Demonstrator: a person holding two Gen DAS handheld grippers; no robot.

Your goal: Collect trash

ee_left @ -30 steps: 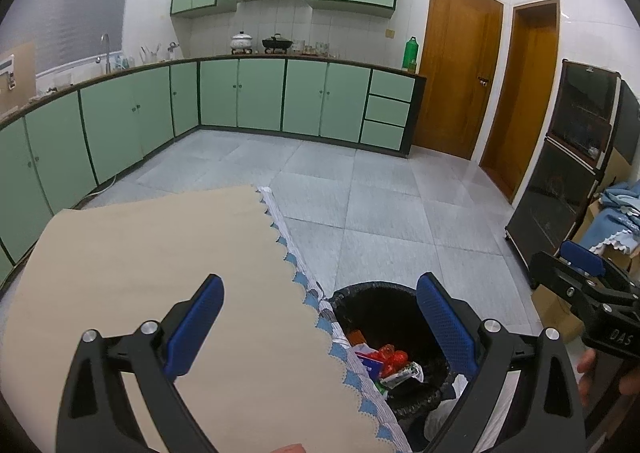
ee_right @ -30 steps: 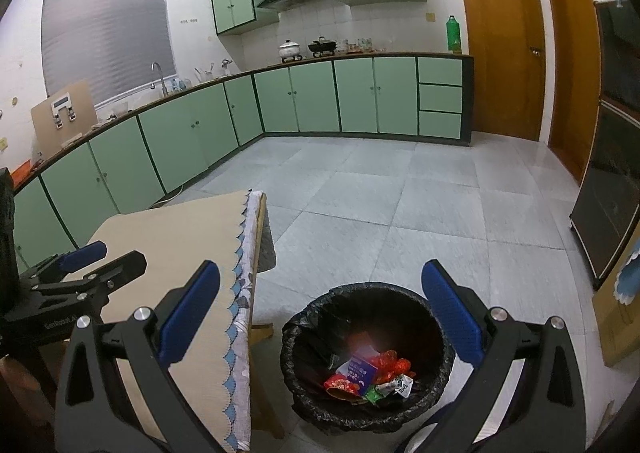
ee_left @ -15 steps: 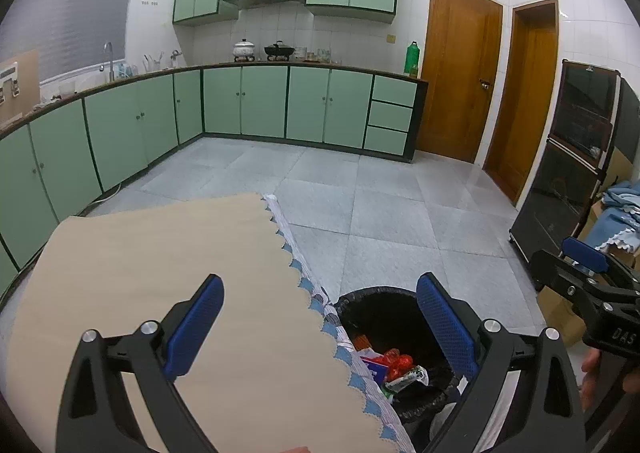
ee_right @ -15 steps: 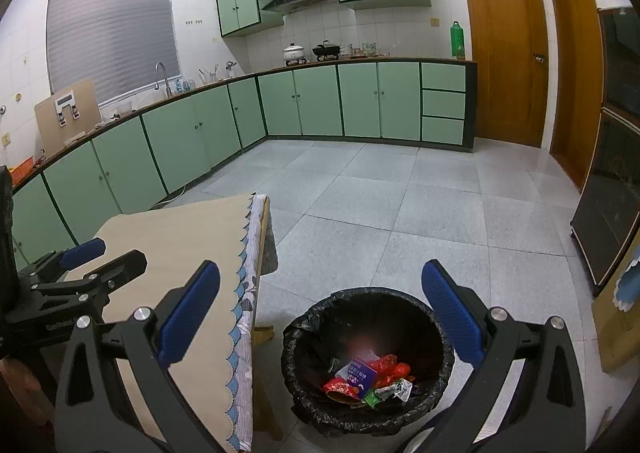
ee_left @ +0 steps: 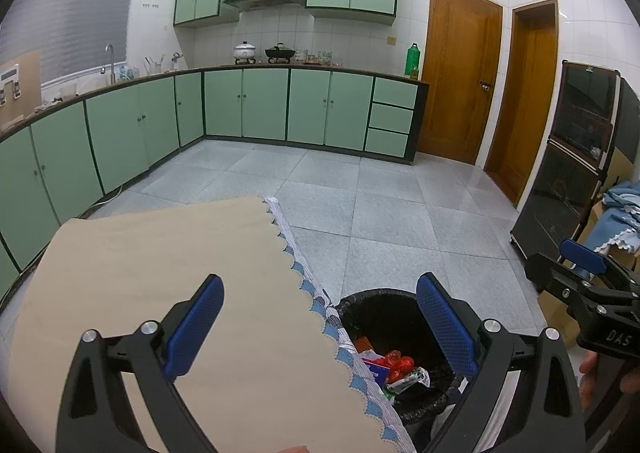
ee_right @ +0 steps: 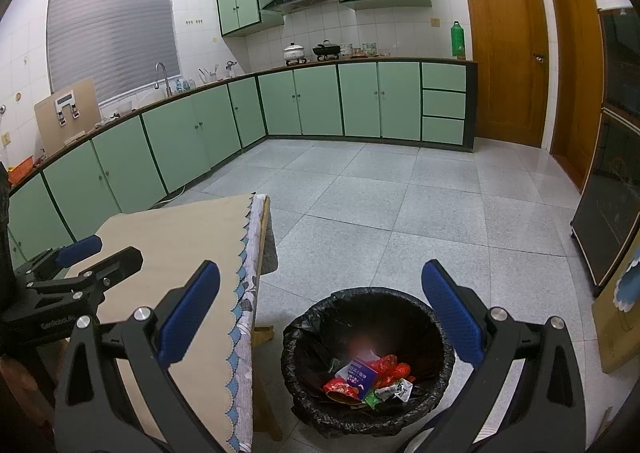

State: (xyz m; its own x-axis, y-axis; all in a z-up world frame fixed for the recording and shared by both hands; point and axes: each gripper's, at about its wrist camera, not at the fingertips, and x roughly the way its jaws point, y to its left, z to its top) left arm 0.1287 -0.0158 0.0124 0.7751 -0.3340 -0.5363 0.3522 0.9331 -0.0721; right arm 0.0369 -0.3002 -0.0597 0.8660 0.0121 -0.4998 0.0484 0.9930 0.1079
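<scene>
Trash [ee_right: 370,377], crumpled red, blue and green wrappers, lies at the bottom of a round bin [ee_right: 412,303] lined with glossy black plastic, lower centre of frame. Left gripper [ee_left: 318,327] and right gripper [ee_right: 320,311] both hold their ribbed blue pads wide apart, empty. Beige scalloped tablecloth [ee_left: 160,265] covers the table at lower left.

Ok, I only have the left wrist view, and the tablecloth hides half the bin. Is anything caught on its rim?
Observer: No. The right wrist view shows the whole bin, and the wrappers all lie at its bottom.
Operator: Is the right gripper carrying anything?
Observer: Nothing. The right gripper is wide open, and the bin shows between its fingers.
Operator: What's beside the bin, under the cloth?
Observer: A wooden table leg, with a gap between it and the bin.
</scene>
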